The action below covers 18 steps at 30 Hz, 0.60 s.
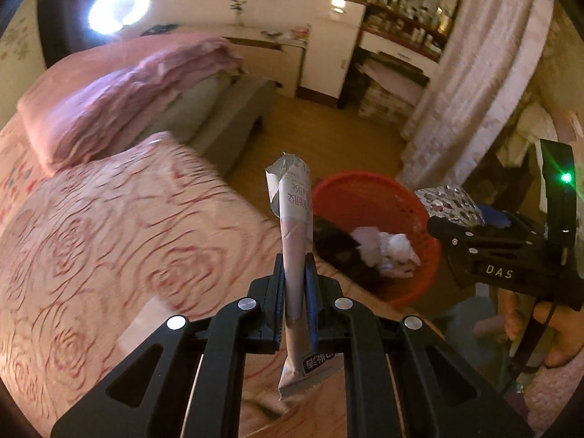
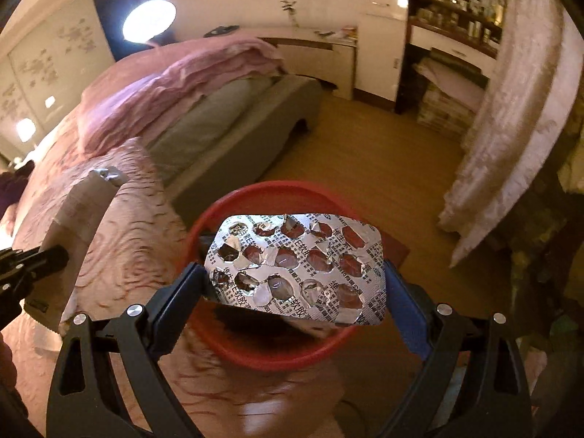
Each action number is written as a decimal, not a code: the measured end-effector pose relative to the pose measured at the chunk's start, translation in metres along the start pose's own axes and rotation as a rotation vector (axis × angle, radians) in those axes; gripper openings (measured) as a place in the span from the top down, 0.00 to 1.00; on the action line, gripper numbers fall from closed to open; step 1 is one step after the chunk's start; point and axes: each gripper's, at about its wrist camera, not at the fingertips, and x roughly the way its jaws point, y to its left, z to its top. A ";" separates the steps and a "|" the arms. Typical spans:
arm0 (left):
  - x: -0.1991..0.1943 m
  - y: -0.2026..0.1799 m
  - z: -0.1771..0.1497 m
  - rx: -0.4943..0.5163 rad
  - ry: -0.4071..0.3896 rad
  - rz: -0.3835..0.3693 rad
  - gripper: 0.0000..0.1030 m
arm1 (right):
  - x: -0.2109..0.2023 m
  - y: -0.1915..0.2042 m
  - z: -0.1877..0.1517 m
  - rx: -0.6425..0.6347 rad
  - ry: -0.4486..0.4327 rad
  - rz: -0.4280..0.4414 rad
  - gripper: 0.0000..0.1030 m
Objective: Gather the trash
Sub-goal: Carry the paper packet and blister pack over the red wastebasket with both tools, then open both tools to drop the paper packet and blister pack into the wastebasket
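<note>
Right wrist view: my right gripper (image 2: 295, 273) clamps the blister pack (image 2: 297, 268) directly above the red bin (image 2: 262, 359), my left gripper (image 1: 295, 273) pinches a flattened carton (image 1: 292, 233) short of it; I should release squarely over the opening.

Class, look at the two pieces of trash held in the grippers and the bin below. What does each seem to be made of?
Blister pack: shiny crinkled foil, torn pockets. Flattened box: matte printed card, creased, likely paperboard. Red bin: smooth glossy rim, probably plastic.
</note>
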 end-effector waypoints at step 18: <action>0.090 -0.077 0.033 0.147 0.150 -0.078 0.59 | 0.017 -0.044 -0.011 0.056 0.035 -0.013 0.11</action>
